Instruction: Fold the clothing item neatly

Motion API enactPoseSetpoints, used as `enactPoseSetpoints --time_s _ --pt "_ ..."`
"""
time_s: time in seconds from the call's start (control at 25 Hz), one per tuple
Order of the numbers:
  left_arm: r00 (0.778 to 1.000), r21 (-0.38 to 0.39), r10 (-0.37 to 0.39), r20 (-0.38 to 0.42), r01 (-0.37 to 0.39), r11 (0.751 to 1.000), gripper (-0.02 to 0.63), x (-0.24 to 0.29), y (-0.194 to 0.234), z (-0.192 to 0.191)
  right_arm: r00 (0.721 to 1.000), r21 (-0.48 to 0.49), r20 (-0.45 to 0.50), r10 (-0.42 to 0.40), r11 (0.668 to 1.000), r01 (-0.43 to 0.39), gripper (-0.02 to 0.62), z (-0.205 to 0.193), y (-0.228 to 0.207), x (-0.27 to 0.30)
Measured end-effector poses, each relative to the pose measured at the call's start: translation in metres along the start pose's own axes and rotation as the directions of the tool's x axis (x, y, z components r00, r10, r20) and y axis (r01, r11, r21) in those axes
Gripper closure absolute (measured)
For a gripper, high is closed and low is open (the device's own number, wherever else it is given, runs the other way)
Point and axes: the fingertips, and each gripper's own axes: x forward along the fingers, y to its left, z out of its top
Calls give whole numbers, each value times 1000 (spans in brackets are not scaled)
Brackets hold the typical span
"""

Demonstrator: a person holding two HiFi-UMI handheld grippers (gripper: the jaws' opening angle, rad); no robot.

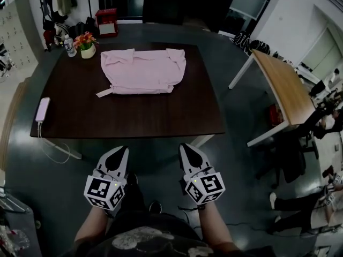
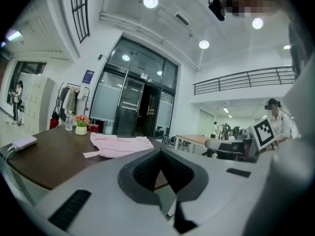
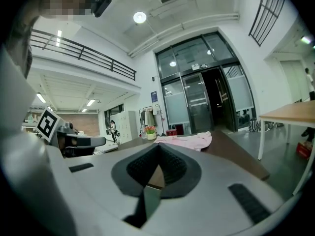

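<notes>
A pale pink garment lies folded into a rough rectangle at the far middle of the dark brown table, a strip of cloth sticking out at its near left. It also shows in the left gripper view as the pink garment and in the right gripper view as the pink garment. My left gripper and right gripper hang side by side below the table's near edge, well short of the cloth. Both are shut with nothing between the jaws.
A flower pot and a water bottle stand at the table's far left corner. A white power bank with a cable lies at the left edge. A light wooden table stands to the right, with people beyond it.
</notes>
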Motion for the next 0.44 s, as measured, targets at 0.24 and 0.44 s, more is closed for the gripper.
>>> enactPoseSetpoints --time_s 0.24,0.44 --pt "1000 -3 24 17 -24 1000 595 -29 -18 -6 1000 -5 3 -9 1000 9 603 -5 1 -38" --pt "1000 -12 18 20 -18 1000 595 -37 -32 -13 1000 -9 9 0 1000 0 603 -13 6 -56"
